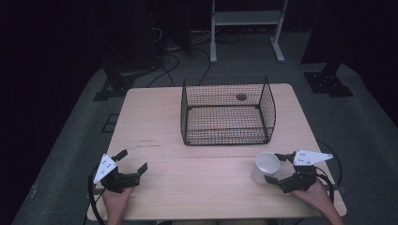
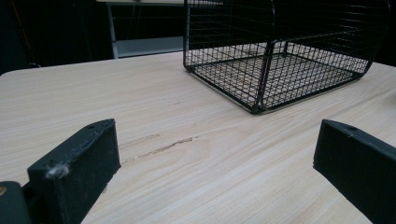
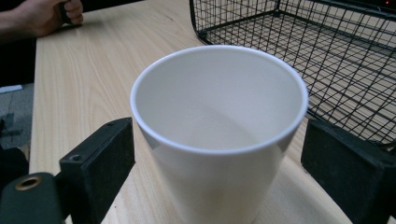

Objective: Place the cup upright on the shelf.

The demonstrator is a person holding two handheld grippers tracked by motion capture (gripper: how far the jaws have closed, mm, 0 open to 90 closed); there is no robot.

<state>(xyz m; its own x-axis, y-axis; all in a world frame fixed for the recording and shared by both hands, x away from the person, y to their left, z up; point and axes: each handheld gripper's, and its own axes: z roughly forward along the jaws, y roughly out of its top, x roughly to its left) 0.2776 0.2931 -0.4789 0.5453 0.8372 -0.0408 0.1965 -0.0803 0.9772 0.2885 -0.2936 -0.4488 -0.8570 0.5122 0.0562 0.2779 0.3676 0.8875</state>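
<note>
A white paper cup (image 1: 266, 166) stands upright and empty near the table's front right. My right gripper (image 1: 276, 168) is open, one jaw on each side of it. In the right gripper view the cup (image 3: 219, 140) sits between the two black jaws of that gripper (image 3: 219, 154), close to both; I cannot tell if they touch it. A black wire basket (image 1: 227, 112) stands empty at the middle back of the table (image 1: 155, 122). My left gripper (image 1: 132, 161) rests open at the front left, holding nothing. Its view looks between its own gripper jaws (image 2: 215, 154) at bare wood and the basket (image 2: 280, 60) ahead.
A round cable hole (image 1: 241, 97) shows in the tabletop behind the basket. Beyond the table stand a white metal frame (image 1: 246, 23), black stand bases (image 1: 328, 82) and floor cables (image 1: 169, 61). The other hand (image 3: 42, 16) shows far off in the right gripper view.
</note>
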